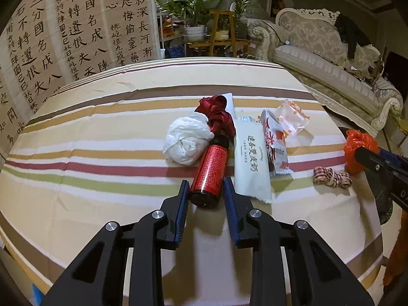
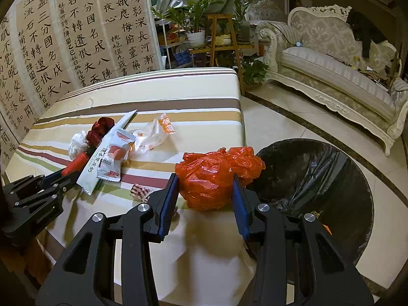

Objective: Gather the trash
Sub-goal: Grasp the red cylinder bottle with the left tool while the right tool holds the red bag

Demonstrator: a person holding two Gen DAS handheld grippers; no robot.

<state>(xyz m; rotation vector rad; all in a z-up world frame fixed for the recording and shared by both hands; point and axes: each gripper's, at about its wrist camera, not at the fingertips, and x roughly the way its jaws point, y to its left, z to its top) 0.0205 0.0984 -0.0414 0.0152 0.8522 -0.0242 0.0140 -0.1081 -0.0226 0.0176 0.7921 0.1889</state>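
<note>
Right wrist: right hand-held gripper (image 2: 206,191) clamps orange bag (image 2: 209,176); left hand-held gripper (image 1: 206,191) wide apart, straddling red bottle (image 1: 211,170).

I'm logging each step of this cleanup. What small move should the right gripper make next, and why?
Probably swing the right gripper rightward over the black-lined bin: its fingers already pinch the orange plastic bag, and the bin sits just beside the table edge.

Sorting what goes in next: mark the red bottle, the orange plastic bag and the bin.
red bottle (image 1: 213,172), left wrist view, middle of its red label.
orange plastic bag (image 2: 206,178), right wrist view, centre of the crumpled bundle.
bin (image 2: 352,178), right wrist view, its black liner inside the rim.
</note>
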